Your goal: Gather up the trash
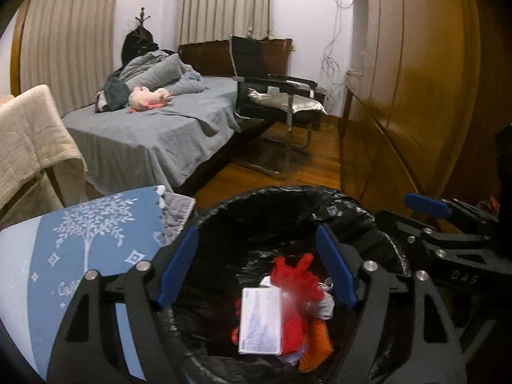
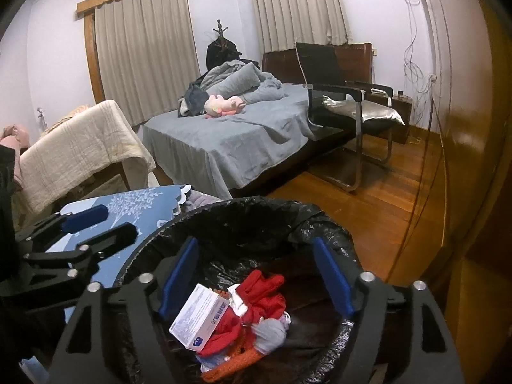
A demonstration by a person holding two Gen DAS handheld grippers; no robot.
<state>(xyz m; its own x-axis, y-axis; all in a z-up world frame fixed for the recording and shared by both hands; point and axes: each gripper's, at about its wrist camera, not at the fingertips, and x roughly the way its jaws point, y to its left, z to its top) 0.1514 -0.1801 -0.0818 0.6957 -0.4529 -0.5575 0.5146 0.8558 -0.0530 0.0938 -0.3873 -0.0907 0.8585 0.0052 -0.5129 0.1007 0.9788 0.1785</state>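
Bed [image 2: 230, 140]: one, upper centre, wrinkled grey sheet.
Bin [image 2: 288, 214]: one, round, crinkly black liner, lower centre.
Trash: one white carton [image 2: 200, 316], red mesh [image 2: 265, 291], grey wad [image 2: 270, 332], all in the bin.
Left gripper [image 1: 256, 268]: jaws wide, empty, over the bin.
Right gripper [image 2: 256, 275]: jaws wide, empty, over the bin.

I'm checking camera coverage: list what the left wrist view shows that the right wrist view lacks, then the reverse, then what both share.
Only the left wrist view: the right gripper entering from the right, and a long run of wooden wardrobe.

Only the right wrist view: the left gripper entering from the left, a pink cloth at the far left edge, and the full left curtain with its wooden pelmet.

Both: the black-lined bin holding a white box and red trash, the grey bed, the pink plush toy, the chair.
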